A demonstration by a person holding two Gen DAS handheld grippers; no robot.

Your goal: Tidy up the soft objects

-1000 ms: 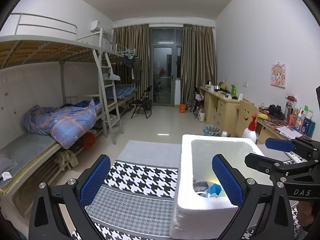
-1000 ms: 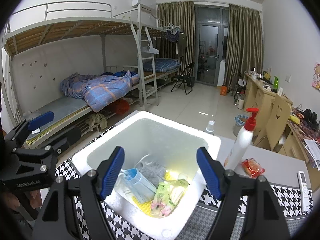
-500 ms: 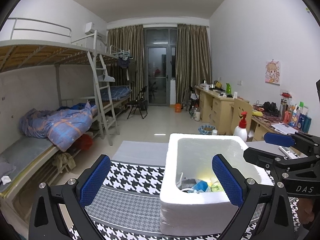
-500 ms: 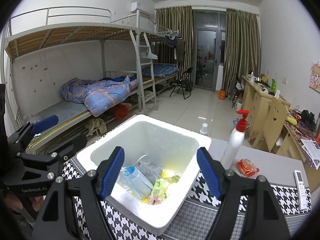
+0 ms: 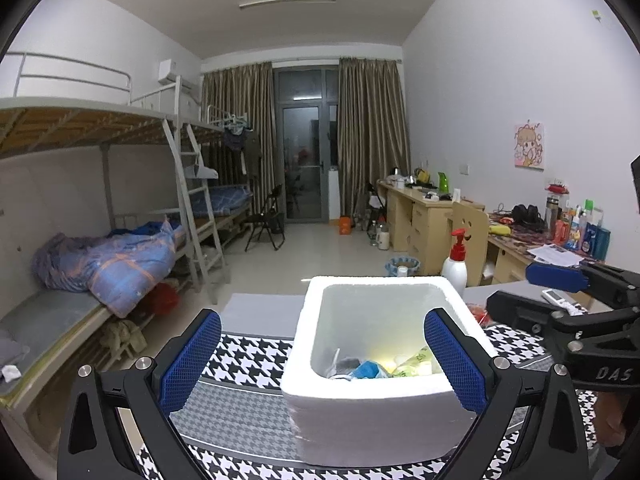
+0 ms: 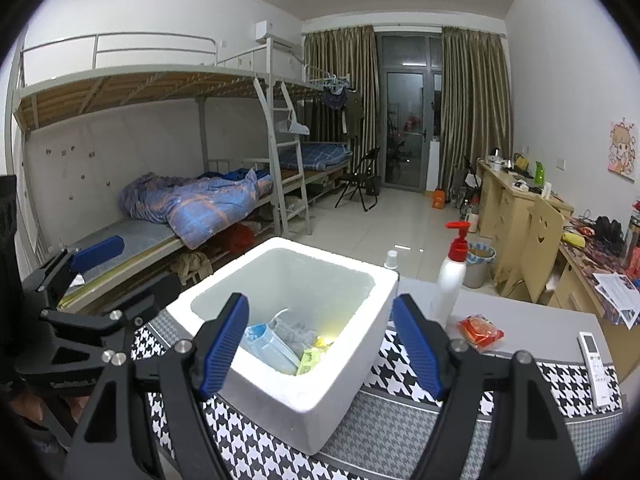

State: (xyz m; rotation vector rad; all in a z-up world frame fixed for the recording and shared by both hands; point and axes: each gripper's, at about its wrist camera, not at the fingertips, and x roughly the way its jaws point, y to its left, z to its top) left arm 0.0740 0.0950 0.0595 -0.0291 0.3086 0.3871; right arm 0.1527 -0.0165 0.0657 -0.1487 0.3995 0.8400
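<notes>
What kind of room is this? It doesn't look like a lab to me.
Most likely a shared student dormitory room. Metal bunk beds with a rumpled blue quilt line one wall, wooden desks cluttered with personal items line the other, and a curtained glass door closes the far end.

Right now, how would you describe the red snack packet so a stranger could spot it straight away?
Find the white foam box on the houndstooth cloth. Just right of it stands a pump bottle, and the red snack packet lies flat beside its base: the only small, crinkly red-orange thing there.
</notes>
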